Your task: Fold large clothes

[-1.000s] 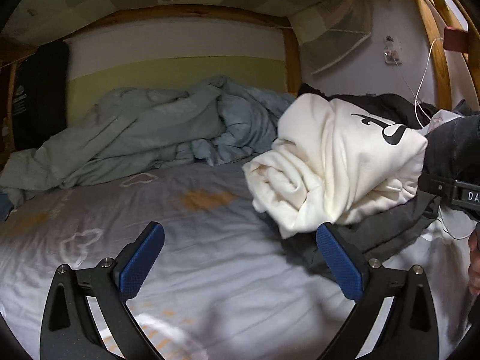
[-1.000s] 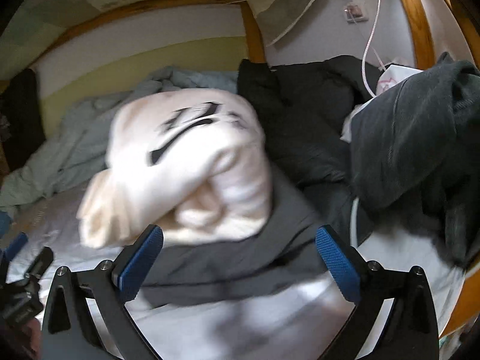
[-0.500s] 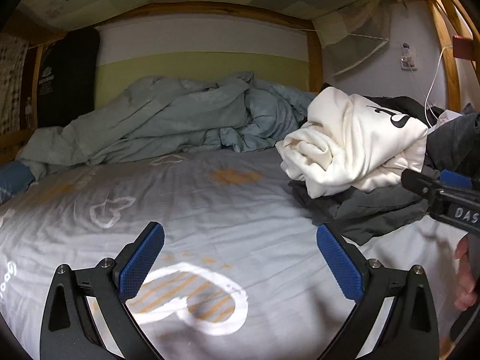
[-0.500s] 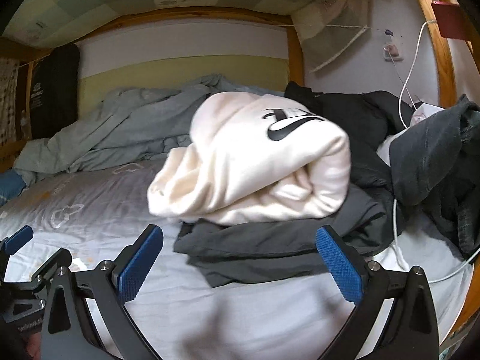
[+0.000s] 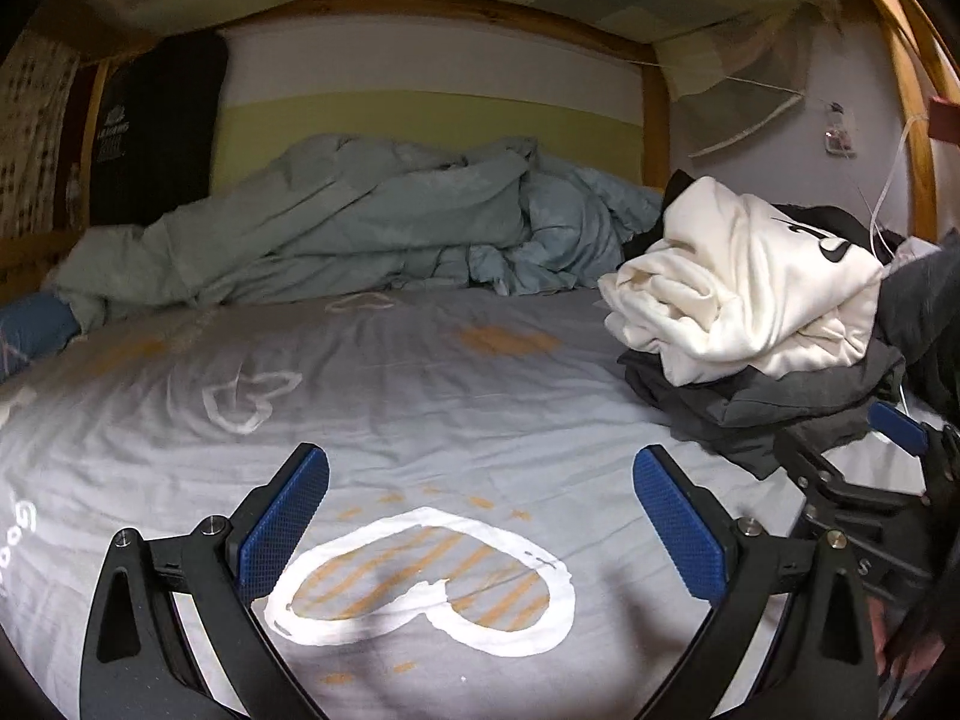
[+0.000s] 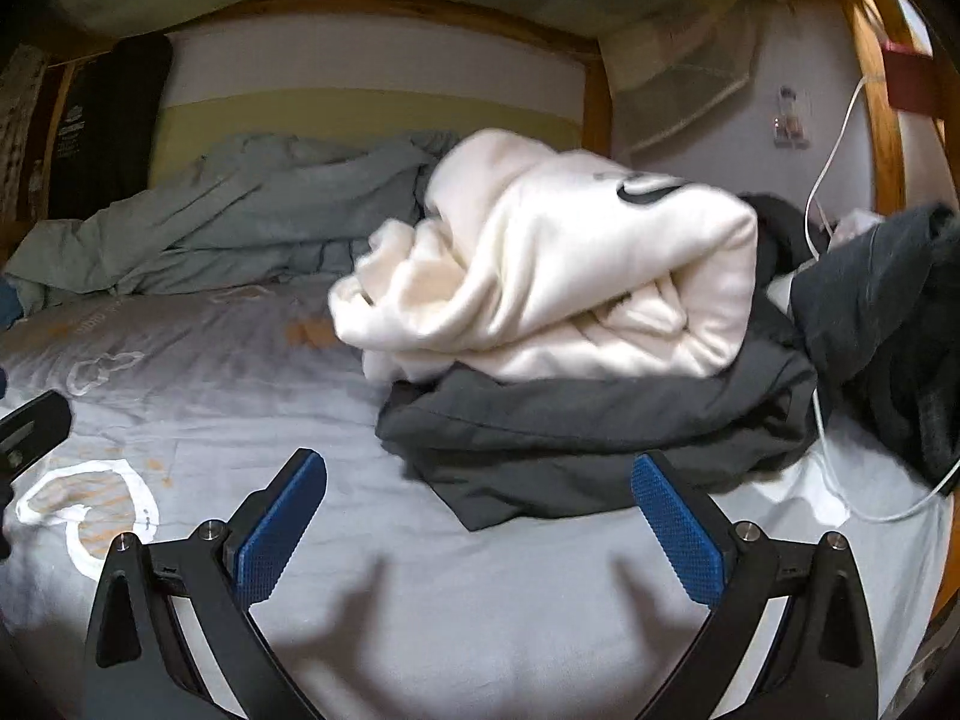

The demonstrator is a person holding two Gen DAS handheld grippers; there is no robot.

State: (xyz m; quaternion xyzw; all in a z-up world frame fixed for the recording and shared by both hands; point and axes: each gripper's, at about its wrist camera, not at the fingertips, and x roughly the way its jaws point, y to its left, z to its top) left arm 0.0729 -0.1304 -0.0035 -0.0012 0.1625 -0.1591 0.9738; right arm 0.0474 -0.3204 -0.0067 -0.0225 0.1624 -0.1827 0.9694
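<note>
A folded cream sweatshirt (image 5: pixel 750 294) (image 6: pixel 558 276) with a black logo lies on top of a folded dark grey garment (image 5: pixel 774 402) (image 6: pixel 600 426) at the right side of the bed. My left gripper (image 5: pixel 480 522) hovers open over the bare grey sheet (image 5: pixel 390 396), well left of the pile. My right gripper (image 6: pixel 480 522) is open too, just in front of the dark grey garment, nothing between its blue pads (image 6: pixel 675 528). In the left wrist view the right gripper (image 5: pixel 870 468) shows at the right edge.
A rumpled pale blue duvet (image 5: pixel 360 234) (image 6: pixel 240 222) fills the head of the bed. More dark clothes (image 6: pixel 888 312) are heaped at the far right beside a white cable (image 6: pixel 840 456). Wooden bunk posts (image 6: pixel 870 90) frame the right side.
Both grippers have drawn back from the pile toward the foot of the bed. The cream sweatshirt now looks farther away, and more sheet shows in front of the left gripper.
</note>
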